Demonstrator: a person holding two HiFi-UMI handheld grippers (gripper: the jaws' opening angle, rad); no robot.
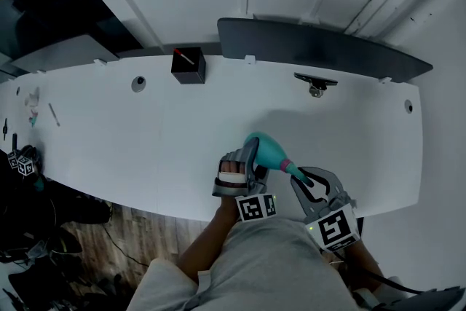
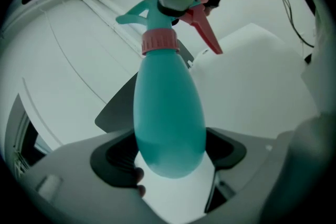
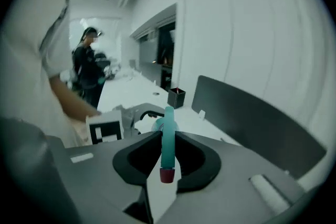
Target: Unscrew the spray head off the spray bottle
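A teal spray bottle (image 1: 265, 150) lies tilted above the front of the white table (image 1: 145, 149), held between both grippers. My left gripper (image 1: 246, 159) is shut on its rounded body (image 2: 169, 113), near the base. In the left gripper view the pink collar (image 2: 159, 41) and the red trigger (image 2: 206, 34) point away from me. My right gripper (image 1: 304, 178) is shut on the spray head (image 3: 168, 141). The head's narrow teal top sits between the pads, and its dark red nozzle tip (image 3: 166, 176) faces the camera.
A black pen box (image 1: 188, 65) stands at the table's back edge, beside a dark grey panel (image 1: 320, 47). A black clip (image 1: 315, 81) and a round hole (image 1: 138, 84) lie further back. Small items (image 1: 33, 109) sit far left. A person (image 3: 86, 68) stands down the table.
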